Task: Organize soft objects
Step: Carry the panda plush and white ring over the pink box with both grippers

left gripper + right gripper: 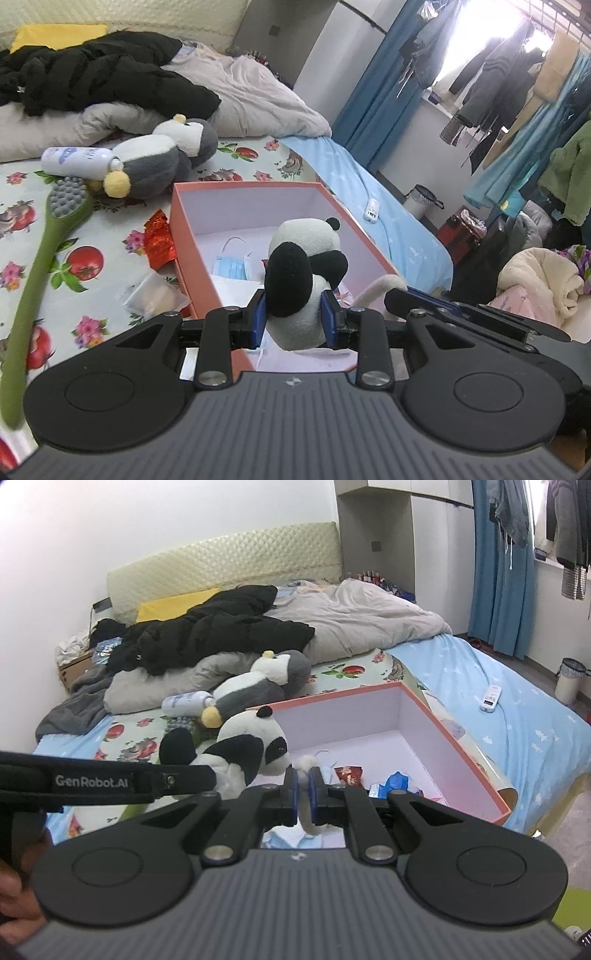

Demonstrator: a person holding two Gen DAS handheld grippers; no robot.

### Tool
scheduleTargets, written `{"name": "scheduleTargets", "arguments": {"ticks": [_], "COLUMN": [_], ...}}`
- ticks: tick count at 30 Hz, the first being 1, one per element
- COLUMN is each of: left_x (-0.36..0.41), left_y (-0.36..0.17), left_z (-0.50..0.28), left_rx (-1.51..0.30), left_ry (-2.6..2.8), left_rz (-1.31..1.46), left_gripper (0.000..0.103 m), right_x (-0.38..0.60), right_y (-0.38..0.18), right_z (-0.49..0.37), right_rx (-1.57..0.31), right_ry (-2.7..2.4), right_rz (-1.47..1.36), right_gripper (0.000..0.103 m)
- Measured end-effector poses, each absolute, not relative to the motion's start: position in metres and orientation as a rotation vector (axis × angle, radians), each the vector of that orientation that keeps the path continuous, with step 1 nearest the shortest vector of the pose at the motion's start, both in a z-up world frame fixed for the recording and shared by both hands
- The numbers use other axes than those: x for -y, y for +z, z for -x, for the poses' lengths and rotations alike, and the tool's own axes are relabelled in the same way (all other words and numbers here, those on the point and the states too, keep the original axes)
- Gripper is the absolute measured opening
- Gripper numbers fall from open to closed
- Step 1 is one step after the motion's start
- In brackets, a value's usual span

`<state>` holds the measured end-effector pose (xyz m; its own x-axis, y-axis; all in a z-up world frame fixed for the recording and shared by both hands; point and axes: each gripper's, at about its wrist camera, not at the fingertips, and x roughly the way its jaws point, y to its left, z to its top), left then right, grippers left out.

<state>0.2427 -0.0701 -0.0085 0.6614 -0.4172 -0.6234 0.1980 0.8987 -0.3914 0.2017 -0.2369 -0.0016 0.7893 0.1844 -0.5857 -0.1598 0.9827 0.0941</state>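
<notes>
**Panda toy held by both grippers over the open box**

The left gripper (295, 314) is clamped on the panda plush (303, 273), its blue pads squeezing the toy's white body at centre frame in the left wrist view. The right gripper (302, 782) is pinched nearly closed on a thin white part of the same toy, probably its tail, at centre of the right wrist view, with the panda's head just to its upper left. In both views the plush appears to hang over the near end of the orange box (181, 221), not yet resting inside.

Left to right in the left wrist view: a green massage brush (40, 258) runs down the left edge on the flowered sheet; a white bottle (75, 159) and a grey penguin plush (159, 158) lie at upper left, touching each other; red foil wrappers (159, 242) sit just beside the box's left wall; a blue face mask (231, 266) lies on the box floor; a white remote (372, 210) rests on the blue sheet to the right.

The step in hand looks like stowing the panda. The next move calls for lowering it onto the bare box floor past the mask and wrappers, then parting both sets of jaws so neither pad drags it back out. The penguin seems the likely soft toy to follow.
</notes>
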Motion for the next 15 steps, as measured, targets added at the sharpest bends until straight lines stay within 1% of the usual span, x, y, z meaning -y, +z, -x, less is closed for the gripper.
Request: {"name": "scheduleTargets", "arguments": {"ticks": [15], "left_x": [0.112], "left_y": [-0.066], "left_z": [-0.364], "left_rx": [-0.885], "left_ry": [-0.381], "left_rz": [0.249], "left_gripper": [0.036], "right_x": [0.272], "right_y": [-0.057], "right_z": [-0.3], "right_rx": [-0.729], "right_ry": [0.136], "right_rz": [-0.076], "right_gripper": [0.01]}}
